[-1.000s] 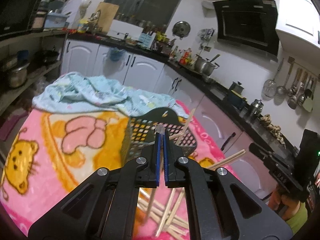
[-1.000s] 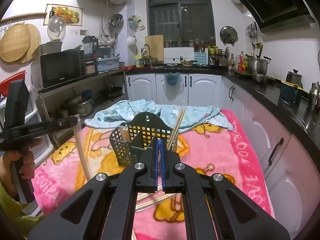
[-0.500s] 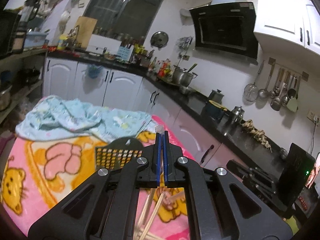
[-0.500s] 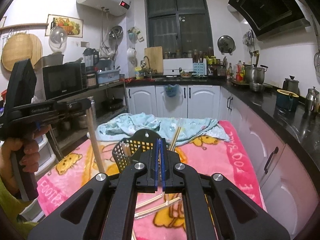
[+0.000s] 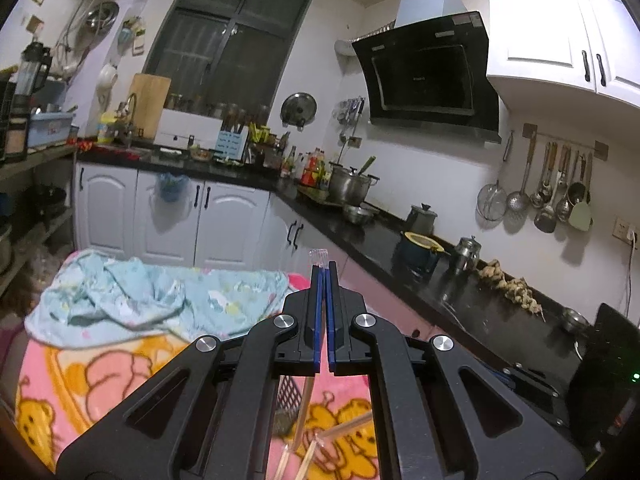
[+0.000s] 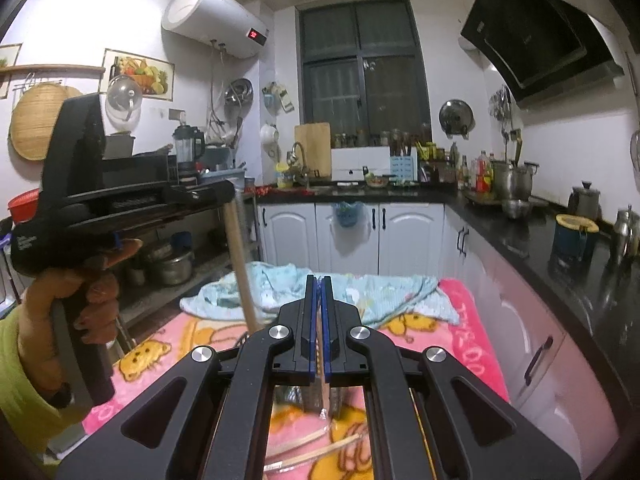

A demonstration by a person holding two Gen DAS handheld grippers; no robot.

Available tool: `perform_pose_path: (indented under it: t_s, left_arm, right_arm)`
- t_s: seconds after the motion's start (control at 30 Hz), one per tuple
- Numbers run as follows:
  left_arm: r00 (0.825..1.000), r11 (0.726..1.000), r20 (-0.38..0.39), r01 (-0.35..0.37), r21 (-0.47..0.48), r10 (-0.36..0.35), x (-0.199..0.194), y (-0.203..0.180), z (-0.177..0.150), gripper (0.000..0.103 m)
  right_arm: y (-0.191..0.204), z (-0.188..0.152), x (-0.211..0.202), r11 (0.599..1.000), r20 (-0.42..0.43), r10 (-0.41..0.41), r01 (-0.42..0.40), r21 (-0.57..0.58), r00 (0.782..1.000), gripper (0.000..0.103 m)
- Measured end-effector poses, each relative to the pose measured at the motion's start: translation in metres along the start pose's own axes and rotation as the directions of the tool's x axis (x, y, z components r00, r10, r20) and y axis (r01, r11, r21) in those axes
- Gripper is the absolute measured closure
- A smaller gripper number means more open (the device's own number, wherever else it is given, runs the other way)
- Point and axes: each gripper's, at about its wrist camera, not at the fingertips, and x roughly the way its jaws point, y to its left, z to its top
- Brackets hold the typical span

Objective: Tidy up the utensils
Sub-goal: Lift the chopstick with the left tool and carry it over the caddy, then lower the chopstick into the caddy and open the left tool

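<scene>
The left gripper (image 5: 323, 276) has its fingers pressed narrow on one chopstick (image 6: 242, 268). In the right wrist view the stick hangs down from the fingers, high over the pink blanket (image 6: 464, 320) on the tabletop. A clear tip (image 5: 319, 257) pokes out above the fingers in the left wrist view.

The right gripper (image 6: 319, 284) also has its fingers narrow. Something thin seems to sit between them, but I cannot tell what it is.

More chopsticks (image 6: 316, 446) lie loose on the blanket below. The dark basket (image 5: 289, 396) is mostly hidden behind the grippers. Only a bit of its mesh shows, so I cannot see what is inside it.

The step looks like bringing the stick to the basket. To do it well, keep the stick straight up and down, move it right over a slot, go down slowly, and let go only when the end is inside. If it tilts, it could hit the rim and fall out.
</scene>
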Motion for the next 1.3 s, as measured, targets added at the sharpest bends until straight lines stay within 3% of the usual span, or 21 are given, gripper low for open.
perform_pose_path:
  t_s: [0.37,0.6,1.3]
  left_arm:
    - [0.996,0.997,0.062,-0.064,0.044,0.062,0.021,0.004,0.031,0.103]
    - [0.991,0.993,0.073,-0.113,0.034,0.111,0.041,0.021,0.029,0.103]
    - [0.992,0.991,0.004,-0.128,-0.030,0.128,0.078,0.067,-0.026,0.103]
  right_arm:
    - [0.002,0.045,0.017,1.000,0.073,-0.006,0.007,-0.019,0.997,0.101]
    - [-0.005,0.057,0.037,1.000,0.067,-0.003,0.003,0.005,0.998,0.101]
    - [-0.009,0.016,0.111,0.999,-0.071,-0.033,0.035,0.027,0.997,0.100]
